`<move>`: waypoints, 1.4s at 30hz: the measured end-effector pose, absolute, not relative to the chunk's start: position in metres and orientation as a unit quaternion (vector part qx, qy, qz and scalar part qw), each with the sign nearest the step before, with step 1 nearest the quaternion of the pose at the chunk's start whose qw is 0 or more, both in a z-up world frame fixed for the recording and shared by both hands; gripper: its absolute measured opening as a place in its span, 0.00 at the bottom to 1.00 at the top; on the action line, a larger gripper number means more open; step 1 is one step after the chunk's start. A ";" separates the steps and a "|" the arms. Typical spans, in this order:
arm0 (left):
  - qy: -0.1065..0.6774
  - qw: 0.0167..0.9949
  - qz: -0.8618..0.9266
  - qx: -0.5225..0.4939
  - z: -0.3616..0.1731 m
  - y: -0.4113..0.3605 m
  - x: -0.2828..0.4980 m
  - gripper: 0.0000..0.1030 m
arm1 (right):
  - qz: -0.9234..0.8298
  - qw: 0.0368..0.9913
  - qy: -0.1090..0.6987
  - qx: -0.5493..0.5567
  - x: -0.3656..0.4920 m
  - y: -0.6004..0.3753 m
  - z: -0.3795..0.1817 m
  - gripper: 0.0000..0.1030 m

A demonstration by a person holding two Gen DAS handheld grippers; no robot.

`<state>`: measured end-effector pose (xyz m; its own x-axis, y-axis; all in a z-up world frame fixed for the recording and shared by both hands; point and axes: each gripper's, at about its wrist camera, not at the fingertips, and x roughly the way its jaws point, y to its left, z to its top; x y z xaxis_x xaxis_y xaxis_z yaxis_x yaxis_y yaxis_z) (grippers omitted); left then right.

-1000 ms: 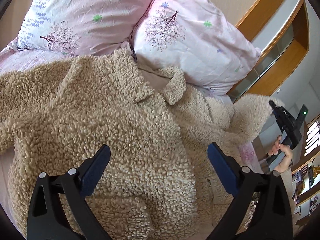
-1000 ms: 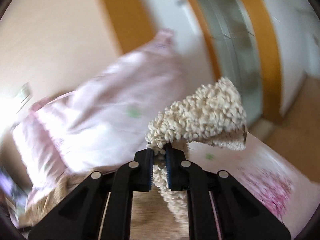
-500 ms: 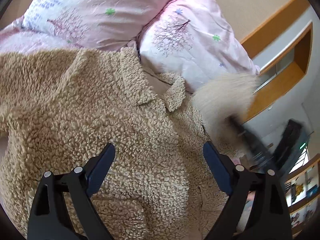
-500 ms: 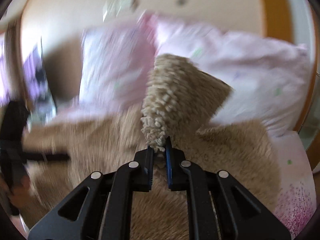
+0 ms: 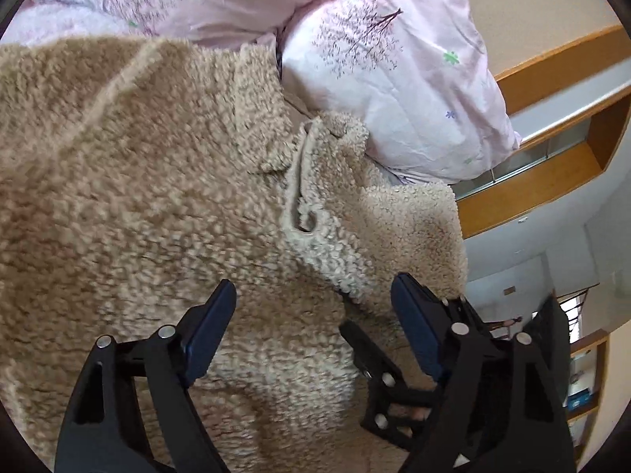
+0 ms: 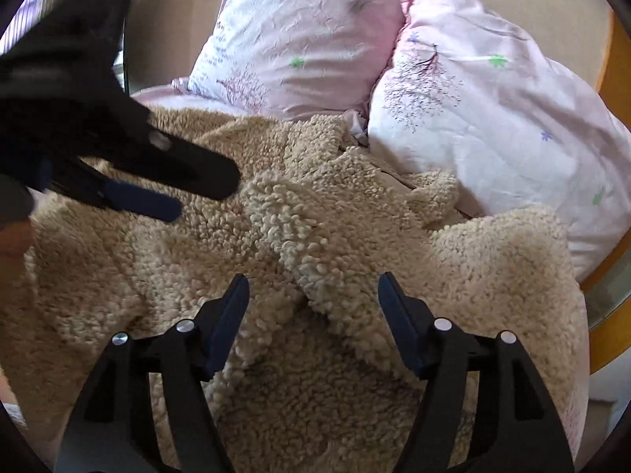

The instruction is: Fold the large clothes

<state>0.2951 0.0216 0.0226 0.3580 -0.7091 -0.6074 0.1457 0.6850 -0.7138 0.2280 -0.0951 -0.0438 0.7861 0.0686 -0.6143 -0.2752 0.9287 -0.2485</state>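
A tan fleece jacket (image 6: 339, 354) lies spread on the bed, its collar end at twelve o'clock touching two pink floral pillows (image 6: 493, 126). One sleeve (image 6: 292, 232) lies folded across the jacket's front, running from two o'clock in toward the centre.

The right tongs (image 6: 313, 315) hover just over that sleeve with their jaws apart; they have just been opening, and the sleeve lies loose between the blue pads (image 6: 230, 315), touched by neither. In the left wrist view the left tongs (image 5: 311, 331) stand wide over the jacket's body and have just been closing a little, with fleece below them but nothing gripped. The right tongs show there at four o'clock, just beside the left pair. In the right wrist view the left tongs enter from nine o'clock, blurred.
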 end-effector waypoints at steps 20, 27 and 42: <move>0.448 0.815 -0.222 -0.291 0.037 0.025 0.319 0.13 | 0.034 0.958 0.256 0.128 0.216 -0.252 0.029 0.49; 0.486 0.821 -0.153 -0.259 -0.001 0.051 0.313 0.13 | 0.049 0.933 0.327 0.141 0.254 -0.242 -0.004 0.24; 0.483 0.832 -0.139 -0.235 -0.014 0.046 0.308 0.20 | 0.000 0.903 0.400 0.157 0.285 -0.233 -0.028 0.30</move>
<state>0.3078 0.0459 -0.0143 0.4954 -0.4580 -0.7382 0.0046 0.8511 -0.5250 0.2854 -0.2326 -0.0282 0.6797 0.1263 -0.7226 0.1254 0.9506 0.2841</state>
